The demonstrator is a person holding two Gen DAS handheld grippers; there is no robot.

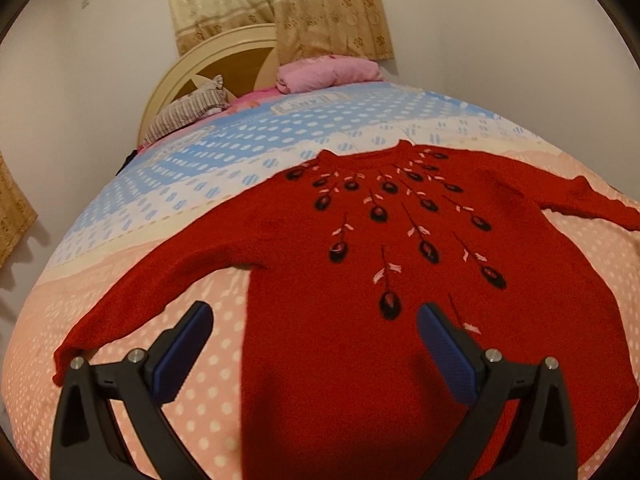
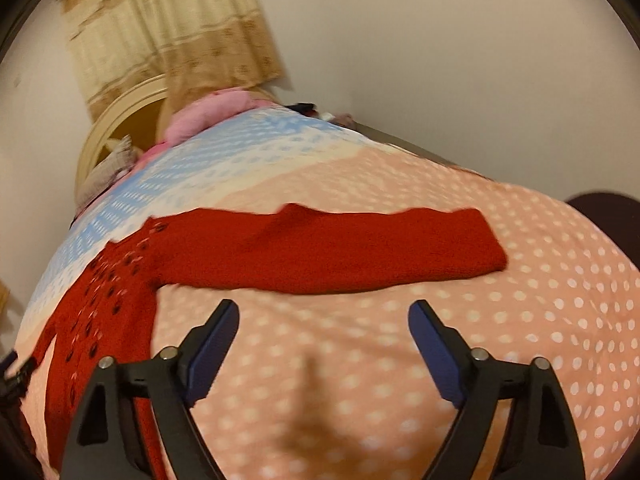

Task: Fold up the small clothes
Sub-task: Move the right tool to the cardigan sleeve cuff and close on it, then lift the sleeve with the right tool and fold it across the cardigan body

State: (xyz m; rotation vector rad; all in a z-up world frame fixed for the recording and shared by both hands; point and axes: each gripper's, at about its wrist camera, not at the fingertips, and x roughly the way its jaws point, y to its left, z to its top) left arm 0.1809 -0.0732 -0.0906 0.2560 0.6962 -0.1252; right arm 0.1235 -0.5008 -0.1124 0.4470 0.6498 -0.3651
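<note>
A red knitted sweater (image 1: 360, 280) with dark embroidered buds lies flat, front up, on the bed, both sleeves spread out sideways. My left gripper (image 1: 316, 320) hovers open over the sweater's lower left edge, one finger over the bedspread and the other over the red body, nothing between its pads. In the right wrist view the sweater's right sleeve (image 2: 340, 248) stretches across the bedspread to its cuff at the right. My right gripper (image 2: 324, 316) is open just short of that sleeve, above bare bedspread, holding nothing.
The bed (image 1: 140, 240) has a polka-dot spread, pink near me and blue farther off. A pink folded blanket (image 1: 328, 74) and a striped cloth (image 1: 188, 108) lie by the cream headboard (image 1: 224, 46). Curtains hang behind. A dark object (image 2: 608, 208) sits beyond the bed's right edge.
</note>
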